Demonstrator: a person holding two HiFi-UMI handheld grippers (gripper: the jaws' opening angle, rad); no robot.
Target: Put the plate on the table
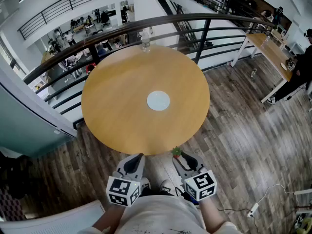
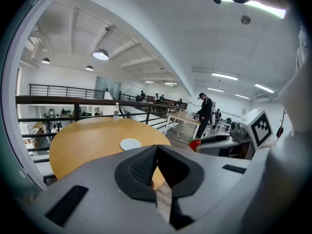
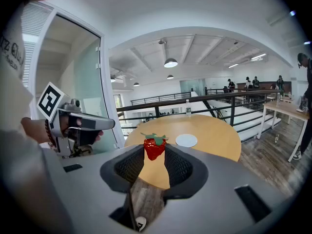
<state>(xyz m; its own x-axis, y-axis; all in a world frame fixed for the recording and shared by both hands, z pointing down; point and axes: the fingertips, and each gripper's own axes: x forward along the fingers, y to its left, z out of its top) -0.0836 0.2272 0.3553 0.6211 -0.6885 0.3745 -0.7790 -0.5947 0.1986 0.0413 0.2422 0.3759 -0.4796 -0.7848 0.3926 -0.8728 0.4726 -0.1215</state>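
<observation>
Holding the left claw [image 1: 136, 160] and the right claw [image 1: 181, 159] low and close to the body, the person tilts each slightly downward, side by side, just short of the near rim of the round wooden worktop [image 1: 117, 101]. The left claw's jaws are together with nothing between them. The right claw is clamped on a small red strawberry [image 3: 154, 147] with a green cap. The white plate [image 1: 158, 101] lies flat at the middle of the worktop, straight ahead of both claws and well apart from them. A clear bottle [image 1: 145, 42] stands at the far edge, beside a dark railing [image 1: 122, 28]. Plank floor [image 1: 243, 130] surrounds the worktop. Beyond the railing a lower level with people shows, and at the right another person [image 1: 300, 72] stands by a long desk [image 1: 270, 52].
</observation>
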